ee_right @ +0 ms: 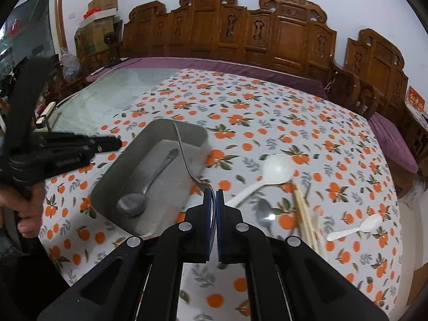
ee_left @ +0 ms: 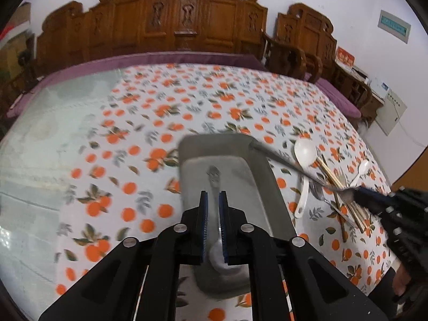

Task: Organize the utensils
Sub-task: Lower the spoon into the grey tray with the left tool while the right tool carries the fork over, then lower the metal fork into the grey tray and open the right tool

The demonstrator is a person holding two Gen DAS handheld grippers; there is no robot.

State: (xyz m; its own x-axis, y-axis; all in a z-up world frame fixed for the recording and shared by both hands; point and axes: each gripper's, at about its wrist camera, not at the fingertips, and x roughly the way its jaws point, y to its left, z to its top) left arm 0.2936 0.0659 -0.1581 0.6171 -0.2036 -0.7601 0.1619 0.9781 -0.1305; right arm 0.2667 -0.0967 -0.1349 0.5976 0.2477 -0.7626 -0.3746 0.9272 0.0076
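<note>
Right fingers point(ee_right: 206, 200) clamped on fork point(ee_right: 184, 155)

Left gripper point(ee_left: 213, 200), right gripper point(ee_right: 215, 198): black frames, blue pads, round silver screws on linkages.

Bright, even indoor light, soft shadows.
Strong fisheye bending with dark corners; motion blur across tablecloth point(ee_left: 214, 101) and utensils; glare on glass point(ee_right: 112, 93).
</note>
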